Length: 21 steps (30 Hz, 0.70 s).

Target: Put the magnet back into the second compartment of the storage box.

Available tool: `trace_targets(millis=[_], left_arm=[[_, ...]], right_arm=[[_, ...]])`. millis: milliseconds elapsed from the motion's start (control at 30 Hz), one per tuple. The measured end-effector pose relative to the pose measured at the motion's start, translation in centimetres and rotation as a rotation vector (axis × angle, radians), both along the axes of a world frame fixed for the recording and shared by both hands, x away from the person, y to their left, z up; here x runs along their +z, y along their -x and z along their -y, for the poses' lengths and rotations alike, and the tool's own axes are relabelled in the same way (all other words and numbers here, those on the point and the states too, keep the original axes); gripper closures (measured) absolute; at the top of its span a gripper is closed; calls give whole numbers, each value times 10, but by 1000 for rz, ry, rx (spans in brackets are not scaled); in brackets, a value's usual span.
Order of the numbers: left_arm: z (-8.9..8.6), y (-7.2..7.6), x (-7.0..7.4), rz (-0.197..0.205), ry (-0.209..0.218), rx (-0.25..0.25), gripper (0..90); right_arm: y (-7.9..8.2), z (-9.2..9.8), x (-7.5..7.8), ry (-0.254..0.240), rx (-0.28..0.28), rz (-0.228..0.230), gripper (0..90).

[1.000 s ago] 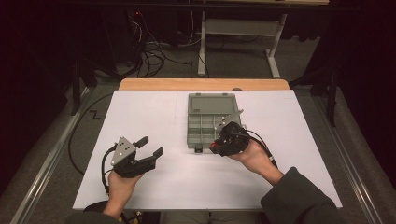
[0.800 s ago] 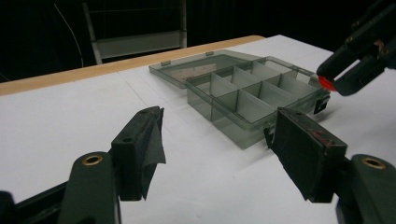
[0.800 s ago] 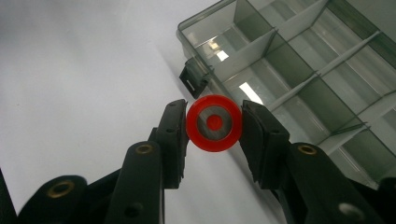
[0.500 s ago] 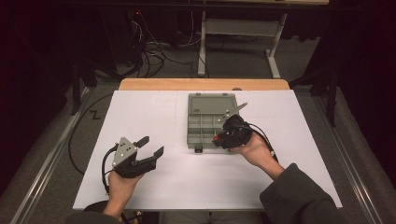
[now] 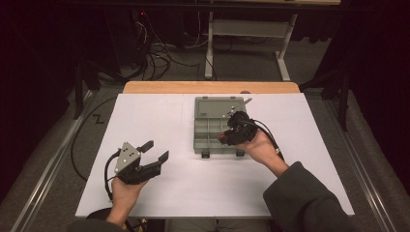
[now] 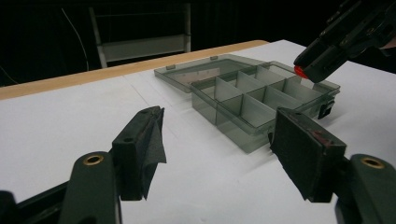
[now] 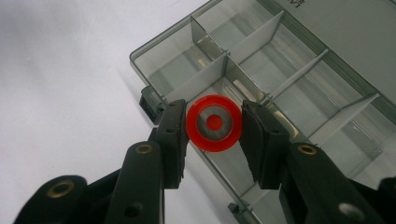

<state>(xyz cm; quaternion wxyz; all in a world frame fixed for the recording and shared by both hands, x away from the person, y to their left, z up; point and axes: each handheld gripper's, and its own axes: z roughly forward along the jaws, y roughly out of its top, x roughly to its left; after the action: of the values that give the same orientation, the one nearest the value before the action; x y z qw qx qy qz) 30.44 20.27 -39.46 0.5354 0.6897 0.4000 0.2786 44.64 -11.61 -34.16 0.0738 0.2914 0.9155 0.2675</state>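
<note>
Table (image 5: 159, 121) first: a white sheet on it carries a grey organizer box (image 5: 215, 126), lid thrown back flat toward the far edge, its compartments looking bare in the right gripper view. Over the box's near right corner hang the right tongs (image 5: 226, 137), which since a second ago have travelled from the box's right side further over the compartments, while the left tongs (image 5: 155, 151) have kept their place on the near left of the sheet. That shift suggests the carrying is nearly done and a drop into a compartment comes next.

The left tongs stand wide with nothing between them. The right tongs stand half closed, pads pressing both sides of a red ring-shaped piece (image 7: 214, 123) with a grey band and a red centre, held just above a near compartment beside the box's latch (image 7: 150, 105).

What the piece is, cap or wheel or reel, I cannot tell. From above it shows as a mere red speck. The right forearm's sleeve (image 5: 309, 205) is cut off at the bottom edge.
</note>
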Motion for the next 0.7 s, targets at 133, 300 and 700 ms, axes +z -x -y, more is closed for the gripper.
trace_targets(millis=[133, 300, 700], left_arm=[[-1, 0, 0, 2, 2, 2, 335], [1, -1, -1, -4, -7, -6, 335], [0, 0, 0, 5, -5, 7, 333]], right_arm=[[-3, -1, 0, 1, -7, 1, 643], [-10, 0, -1, -1, -30, -1, 643], [-23, -1, -3, -3, -59, 5, 642]])
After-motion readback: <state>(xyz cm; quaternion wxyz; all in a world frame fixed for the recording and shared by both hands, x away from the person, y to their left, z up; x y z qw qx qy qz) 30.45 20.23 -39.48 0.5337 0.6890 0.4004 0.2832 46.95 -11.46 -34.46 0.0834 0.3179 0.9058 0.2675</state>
